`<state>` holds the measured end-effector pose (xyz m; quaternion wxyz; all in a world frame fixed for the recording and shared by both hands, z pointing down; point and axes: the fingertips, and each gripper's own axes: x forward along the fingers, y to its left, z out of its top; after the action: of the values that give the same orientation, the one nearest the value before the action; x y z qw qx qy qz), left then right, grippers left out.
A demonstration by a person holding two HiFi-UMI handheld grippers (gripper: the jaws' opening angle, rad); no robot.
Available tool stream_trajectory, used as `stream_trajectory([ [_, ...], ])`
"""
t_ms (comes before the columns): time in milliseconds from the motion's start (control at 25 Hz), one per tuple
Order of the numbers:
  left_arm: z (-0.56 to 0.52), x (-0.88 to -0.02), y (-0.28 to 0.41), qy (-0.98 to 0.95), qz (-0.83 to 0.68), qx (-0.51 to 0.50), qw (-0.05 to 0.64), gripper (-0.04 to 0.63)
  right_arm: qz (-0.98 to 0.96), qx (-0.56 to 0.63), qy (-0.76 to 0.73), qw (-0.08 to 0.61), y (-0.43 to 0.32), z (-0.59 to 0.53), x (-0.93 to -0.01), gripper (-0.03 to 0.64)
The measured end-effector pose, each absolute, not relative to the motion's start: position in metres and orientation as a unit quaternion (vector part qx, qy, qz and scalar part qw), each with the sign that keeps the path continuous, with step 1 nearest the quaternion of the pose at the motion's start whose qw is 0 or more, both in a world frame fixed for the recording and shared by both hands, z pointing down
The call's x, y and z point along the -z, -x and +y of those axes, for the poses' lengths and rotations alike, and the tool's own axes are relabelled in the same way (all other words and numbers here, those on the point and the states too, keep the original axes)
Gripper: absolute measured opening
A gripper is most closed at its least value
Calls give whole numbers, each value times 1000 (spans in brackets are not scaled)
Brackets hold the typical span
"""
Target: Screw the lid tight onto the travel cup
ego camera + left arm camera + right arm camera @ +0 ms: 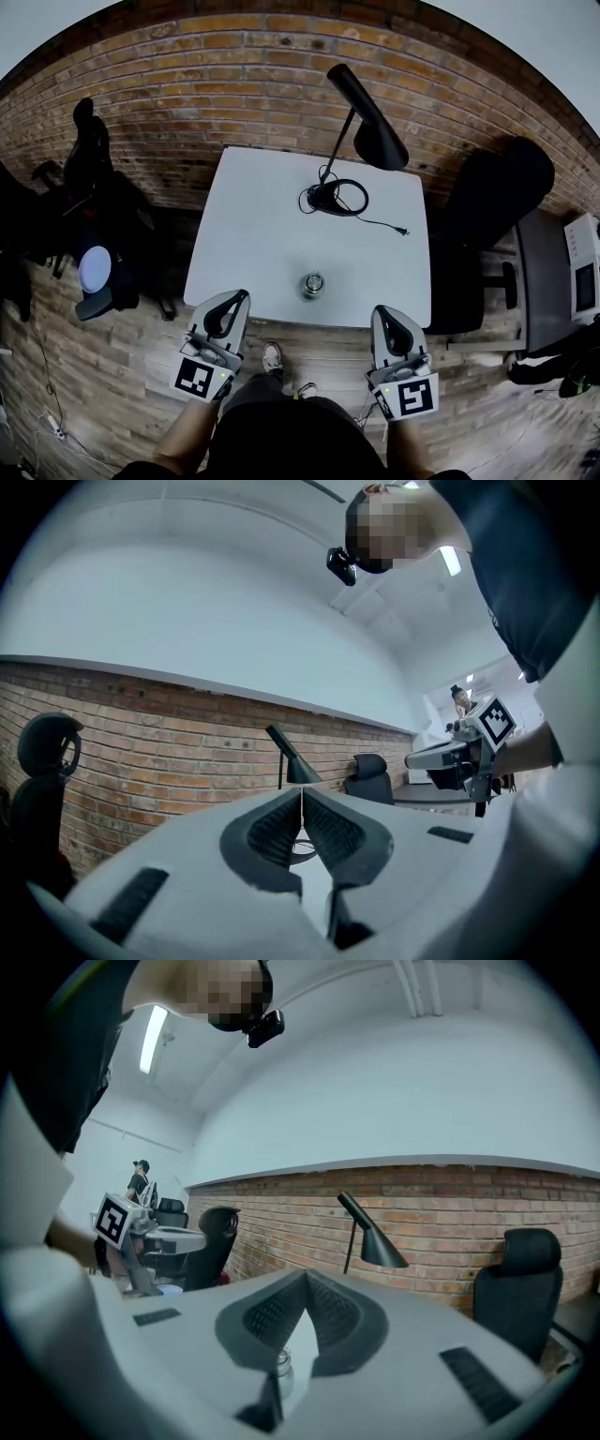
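Steel-looking travel cup stands upright at table's near edge, btwn left gripper & right gripper. Both jaws closed, empty, clear of it. Prob rigid, smooth, slippery, tippy: clamp body low, twist at top rim.

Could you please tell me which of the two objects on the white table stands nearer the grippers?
The metallic travel cup, by the near edge of the table; the black desk lamp sits farther back, toward the brick wall.
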<state>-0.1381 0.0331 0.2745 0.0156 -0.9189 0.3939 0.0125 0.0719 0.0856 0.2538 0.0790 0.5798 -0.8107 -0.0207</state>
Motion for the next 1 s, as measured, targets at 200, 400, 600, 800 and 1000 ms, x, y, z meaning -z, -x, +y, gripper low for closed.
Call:
stream_trajectory([
  [200,-5,-282,128,933,360,-13,3,28,-792,22,-604,86,-69,61,-250,14],
  [400,-21,-293,104,939,342,-14,-13,29,-783,-13,-612,111,-84,54,-271,12],
  [600,-27,-295,88,937,349,-11,-16,28,-790,-8,-605,98,-99,37,-275,13],
  [800,-24,-298,78,938,345,14,-7,29,-803,-10,-588,94,-102,21,-278,14],
  [1000,-26,-314,75,937,347,29,-23,29,-812,-21,-574,109,-96,15,-296,14],
])
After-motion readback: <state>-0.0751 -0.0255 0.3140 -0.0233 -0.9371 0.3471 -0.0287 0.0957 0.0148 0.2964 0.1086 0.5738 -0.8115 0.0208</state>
